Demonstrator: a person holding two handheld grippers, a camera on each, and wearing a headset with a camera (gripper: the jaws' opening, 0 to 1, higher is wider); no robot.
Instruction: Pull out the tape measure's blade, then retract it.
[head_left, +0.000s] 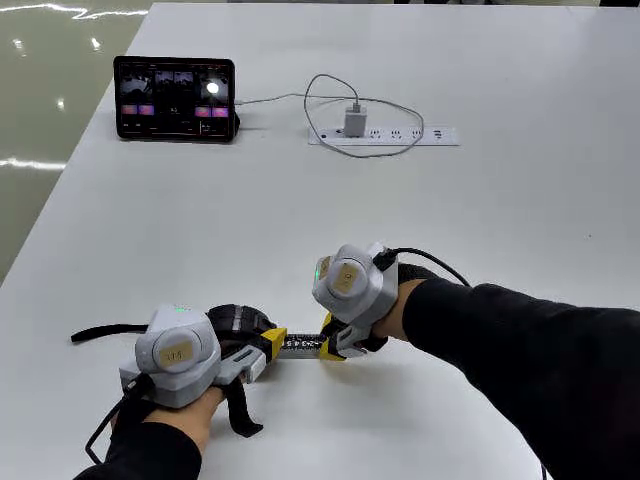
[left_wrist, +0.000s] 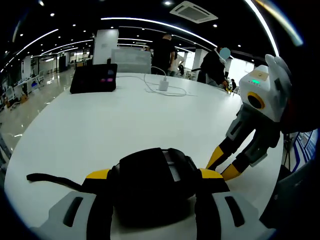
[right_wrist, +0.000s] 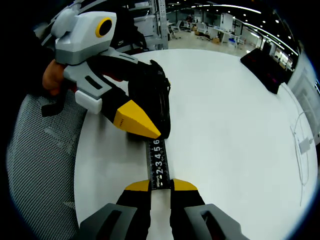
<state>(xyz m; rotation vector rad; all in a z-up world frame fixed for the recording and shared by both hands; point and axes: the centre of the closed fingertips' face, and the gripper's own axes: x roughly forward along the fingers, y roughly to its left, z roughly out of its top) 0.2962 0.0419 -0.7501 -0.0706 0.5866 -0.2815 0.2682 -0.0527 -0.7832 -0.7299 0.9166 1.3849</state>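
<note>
Pinching flat numbered blade, right tongs face rounded black case.

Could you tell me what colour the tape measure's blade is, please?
The blade is black with white numerals, clearest in the right gripper view.

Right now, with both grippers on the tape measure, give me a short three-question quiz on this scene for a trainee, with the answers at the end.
1. True or false: the right gripper is shut on the blade.
2. What does the left gripper hold? A) a screwdriver B) the tape measure's black case C) a marker pen
3. Short answer: which is the highest digit readable on the blade, next to the case?
Key: 1 true; 2 B; 3 six.
</note>
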